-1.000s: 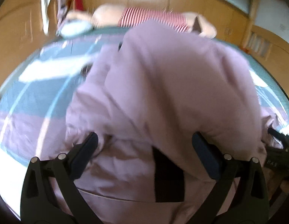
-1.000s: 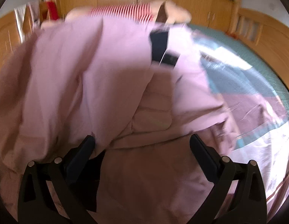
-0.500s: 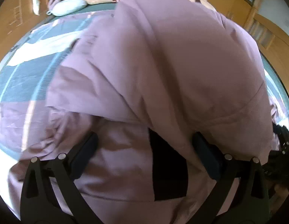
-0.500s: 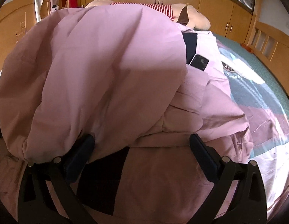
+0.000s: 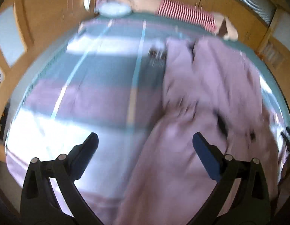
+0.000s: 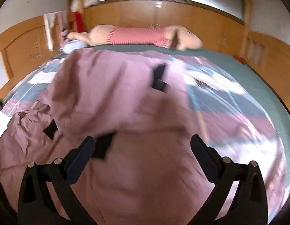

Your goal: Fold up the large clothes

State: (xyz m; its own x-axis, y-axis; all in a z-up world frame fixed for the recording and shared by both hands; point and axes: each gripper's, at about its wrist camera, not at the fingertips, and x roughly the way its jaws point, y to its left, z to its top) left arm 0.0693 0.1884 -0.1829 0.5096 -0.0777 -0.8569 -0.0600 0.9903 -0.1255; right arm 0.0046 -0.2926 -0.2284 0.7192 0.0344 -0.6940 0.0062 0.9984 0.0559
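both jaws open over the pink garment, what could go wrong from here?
1. The pink garment lies bunched and creased at its left edge, so the next fold may lock wrinkles in.
2. Both views are motion-blurred; the left gripper or right gripper could pinch the striped bedsheet too.

Bed point(image 6: 257, 78) under striped sheet, pink garment point(image 6: 111, 93) and seemingly a plush toy point(image 6: 137, 36) atop.
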